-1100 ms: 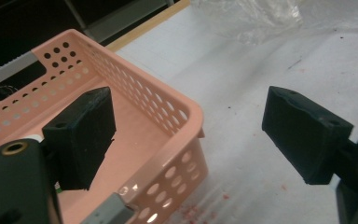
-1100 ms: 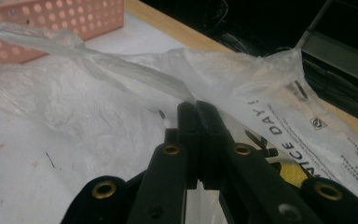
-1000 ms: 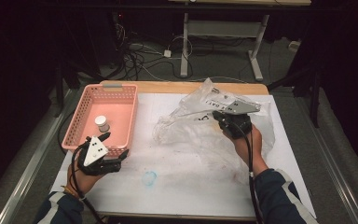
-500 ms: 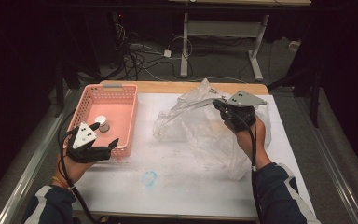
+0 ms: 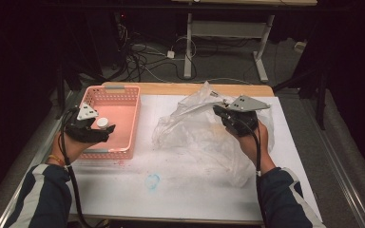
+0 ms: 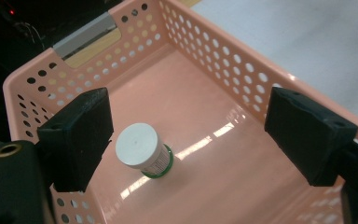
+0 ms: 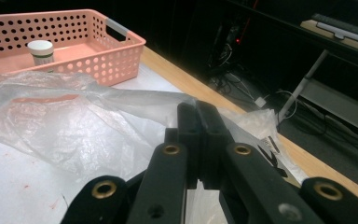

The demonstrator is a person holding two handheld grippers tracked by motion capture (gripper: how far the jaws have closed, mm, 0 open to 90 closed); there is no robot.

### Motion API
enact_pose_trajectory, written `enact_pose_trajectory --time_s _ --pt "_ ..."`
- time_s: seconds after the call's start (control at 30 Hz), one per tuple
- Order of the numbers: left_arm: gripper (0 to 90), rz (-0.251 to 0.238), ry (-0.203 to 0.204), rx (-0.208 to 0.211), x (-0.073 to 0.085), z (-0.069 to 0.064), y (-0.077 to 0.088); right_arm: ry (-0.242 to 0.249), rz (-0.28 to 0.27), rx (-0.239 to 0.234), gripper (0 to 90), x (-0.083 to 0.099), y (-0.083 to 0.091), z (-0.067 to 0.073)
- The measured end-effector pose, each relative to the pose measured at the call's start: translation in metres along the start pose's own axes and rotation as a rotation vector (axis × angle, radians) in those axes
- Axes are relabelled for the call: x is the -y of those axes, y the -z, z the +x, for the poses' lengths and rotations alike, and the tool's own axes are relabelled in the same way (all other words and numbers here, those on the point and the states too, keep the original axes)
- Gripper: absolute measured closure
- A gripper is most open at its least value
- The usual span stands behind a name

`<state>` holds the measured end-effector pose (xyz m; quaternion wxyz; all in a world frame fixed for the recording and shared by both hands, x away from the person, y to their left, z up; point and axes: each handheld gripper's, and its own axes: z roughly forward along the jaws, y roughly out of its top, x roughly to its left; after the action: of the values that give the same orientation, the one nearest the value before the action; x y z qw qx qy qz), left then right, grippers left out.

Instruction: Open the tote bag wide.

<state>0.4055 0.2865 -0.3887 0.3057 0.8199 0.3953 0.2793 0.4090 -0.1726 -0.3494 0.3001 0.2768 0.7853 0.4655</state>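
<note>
Plastic bag [image 5: 204, 135] edge pinched; pink basket [image 5: 123, 142] interior roomy.

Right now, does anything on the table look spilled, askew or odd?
Two small things: a light blue ring-shaped mark on the white table cover, and reddish specks beside the pink basket. The small jar stands upright inside it.
</note>
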Motion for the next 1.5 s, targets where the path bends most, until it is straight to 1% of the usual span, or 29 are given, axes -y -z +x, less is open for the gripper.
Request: enact_pose_trajectory --time_s 0.07,0.1,0.13,0.17,0.2,0.27,0.33,0.37,0.4,0.43,0.5,0.53,0.6,0.63,0.67,0.7,0.73,0.77,0.83,0.87,1.03,1.13,1.2,1.27,1.3,1.37,1.43,1.47,1.5 --pt "15.0 0.007 0.028 0.018 0.001 0.005 -0.008 0.004 0.000 -0.003 90.0 0.000 0.001 0.000" --pt "15.0 0.015 0.031 0.015 0.001 0.007 -0.012 0.004 -0.002 -0.004 90.0 0.000 0.001 0.000" --pt "15.0 0.030 0.029 0.002 0.002 0.009 -0.016 0.004 -0.004 -0.005 90.0 0.000 0.002 0.000" --pt "15.0 0.041 0.037 -0.002 0.002 0.011 -0.021 0.003 -0.005 -0.004 90.0 0.000 0.002 0.000" --pt "15.3 0.051 0.048 0.005 0.002 0.014 -0.025 0.003 -0.005 -0.005 90.0 0.000 0.002 0.000" --pt "15.3 0.086 0.057 -0.015 0.001 0.019 -0.034 0.004 -0.005 -0.004 90.0 0.000 0.002 0.000" --pt "16.1 0.122 0.081 -0.015 -0.001 0.025 -0.043 0.008 -0.003 -0.007 90.0 0.000 0.002 0.000" --pt "16.1 0.138 0.083 -0.028 -0.002 0.026 -0.047 0.008 -0.003 -0.007 90.0 0.000 0.002 0.000" --pt "16.1 0.156 0.088 -0.031 -0.002 0.028 -0.051 0.009 0.000 -0.010 90.0 0.001 0.002 0.001" --pt "16.0 0.178 0.095 -0.031 -0.002 0.030 -0.057 0.009 0.005 -0.014 90.0 0.002 0.000 0.001" --pt "15.8 0.239 0.099 -0.052 -0.003 0.032 -0.067 0.007 0.009 -0.015 90.0 0.003 0.000 0.002" --pt "16.0 0.264 0.106 -0.053 -0.003 0.034 -0.070 0.012 0.012 -0.017 90.0 0.003 -0.001 0.002" --pt "19.9 0.314 0.112 -0.064 -0.004 0.037 -0.077 0.010 0.019 -0.028 90.0 0.005 -0.003 0.003" --pt "22.7 0.330 0.122 -0.052 -0.004 0.039 -0.079 0.013 0.023 -0.033 90.0 0.005 -0.004 0.004" --pt "22.7 0.337 0.136 -0.035 -0.004 0.041 -0.081 0.013 0.023 -0.033 90.0 0.005 -0.004 0.004" --pt "29.0 0.341 0.141 -0.032 -0.003 0.043 -0.082 0.015 0.027 -0.033 90.0 0.006 -0.005 0.005" --pt "32.8 0.341 0.139 -0.022 -0.003 0.043 -0.083 0.021 0.032 -0.033 90.0 0.007 -0.006 0.006" --pt "42.5 0.346 0.136 -0.004 -0.002 0.044 -0.084 0.022 0.037 -0.037 90.0 0.007 -0.007 0.007" --pt "44.2 0.380 0.123 0.008 -0.002 0.043 -0.088 0.030 0.046 -0.039 90.0 0.008 -0.008 0.008" --pt "47.0 0.387 0.118 0.007 -0.002 0.043 -0.089 0.033 0.045 -0.042 90.0 0.008 -0.007 0.008" --pt "47.6 0.375 0.125 0.020 0.000 0.044 -0.089 0.033 0.039 -0.038 90.0 0.007 -0.006 0.008" --pt "47.8 0.372 0.118 0.024 -0.001 0.045 -0.089 0.029 0.034 -0.039 90.0 0.007 -0.007 0.007" --pt "47.9 0.369 0.113 0.019 -0.002 0.045 -0.089 0.025 0.033 -0.037 90.0 0.007 -0.008 0.005" --pt "48.0 0.362 0.104 0.025 -0.002 0.043 -0.089 0.017 0.033 -0.038 90.0 0.008 -0.008 0.004" --pt "48.0 0.355 0.099 0.018 -0.003 0.043 -0.088 0.017 0.034 -0.035 90.0 0.008 -0.009 0.003" --pt "48.1 0.325 0.104 0.022 -0.003 0.044 -0.086 0.010 0.036 -0.038 90.0 0.009 -0.009 0.003" --pt "48.1 0.300 0.106 0.004 -0.005 0.046 -0.083 0.013 0.040 -0.036 90.0 0.009 -0.009 0.003" --pt "48.1 0.285 0.113 0.004 -0.005 0.047 -0.082 0.016 0.039 -0.033 90.0 0.009 -0.010 0.003" --pt "48.1 0.275 0.112 0.001 -0.005 0.047 -0.080 0.017 0.039 -0.028 90.0 0.009 -0.011 0.004"
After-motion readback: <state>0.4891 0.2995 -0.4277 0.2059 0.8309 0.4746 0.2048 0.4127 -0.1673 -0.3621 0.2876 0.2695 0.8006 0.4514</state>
